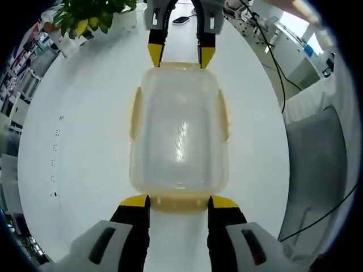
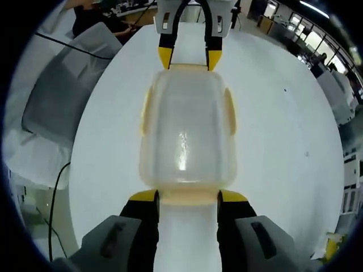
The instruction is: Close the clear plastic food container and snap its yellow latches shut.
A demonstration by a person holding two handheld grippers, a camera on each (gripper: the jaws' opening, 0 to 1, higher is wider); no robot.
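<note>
A clear plastic food container (image 1: 180,139) is seen resting on a white tabletop (image 1: 85,141), with its lid already laid on top. Yellow latches are set on its four sides; the side latch (image 1: 135,113) on the left of the left gripper view lies against the wall.

In the left gripper view, the left hand-held gripper (image 1: 178,202) is held at the near end of the container, its yellow-tipped jaws spread apart, one at either side of the near end latch (image 1: 179,202). Whether the tips touch the latch cannot be told. At the far end, the right hand-held gripper (image 1: 181,55) is seen with its jaws likewise parted, flanking the far latch.

In the right gripper view the same arrangement is shown from the opposite end: the right hand-held gripper (image 2: 188,196) brackets the near latch, with the container (image 2: 187,127) between it and the left hand-held gripper (image 2: 189,58).

A potted plant (image 1: 93,17) stands at the far left of the tabletop, and a black cable (image 1: 272,62) trails at the right.
</note>
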